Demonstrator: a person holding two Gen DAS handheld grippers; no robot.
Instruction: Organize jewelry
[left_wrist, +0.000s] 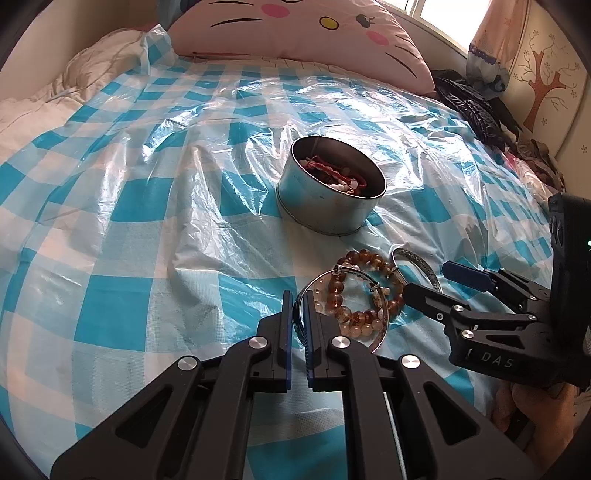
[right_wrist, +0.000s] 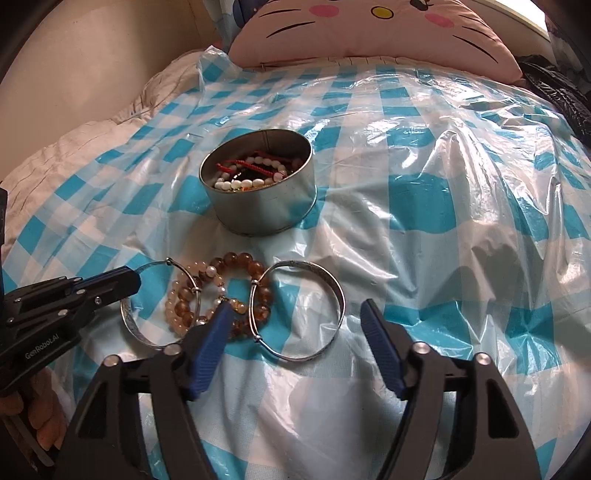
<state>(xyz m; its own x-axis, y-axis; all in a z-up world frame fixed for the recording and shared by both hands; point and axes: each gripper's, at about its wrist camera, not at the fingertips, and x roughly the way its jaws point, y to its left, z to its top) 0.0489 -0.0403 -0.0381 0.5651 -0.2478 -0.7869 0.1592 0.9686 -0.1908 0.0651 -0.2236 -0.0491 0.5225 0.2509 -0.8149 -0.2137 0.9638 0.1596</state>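
Note:
A round metal tin (left_wrist: 325, 210) (right_wrist: 266, 210) holding pearl and red-cord bracelets stands on the checked plastic sheet. In front of it lie amber bead bracelets (left_wrist: 364, 314) (right_wrist: 255, 266) tangled with two silver bangles. My left gripper (left_wrist: 297, 301) (right_wrist: 129, 278) is shut on the rim of the thin silver bangle (left_wrist: 384, 314) (right_wrist: 129, 321). My right gripper (right_wrist: 295, 306) (left_wrist: 428, 280) stands open just above the wide silver bangle (right_wrist: 334, 284) (left_wrist: 424, 264), and its left finger (right_wrist: 210, 339) covers part of the beads. Nothing is pressed between its pads.
A pink cat-face pillow (left_wrist: 295, 33) (right_wrist: 369, 33) lies at the far end of the bed. Dark clothing (left_wrist: 469, 103) is piled at the far right, beside a wall and a curtain. A crumpled white quilt (right_wrist: 74, 147) edges the left side. A person's hand (right_wrist: 40, 406) holds the left gripper.

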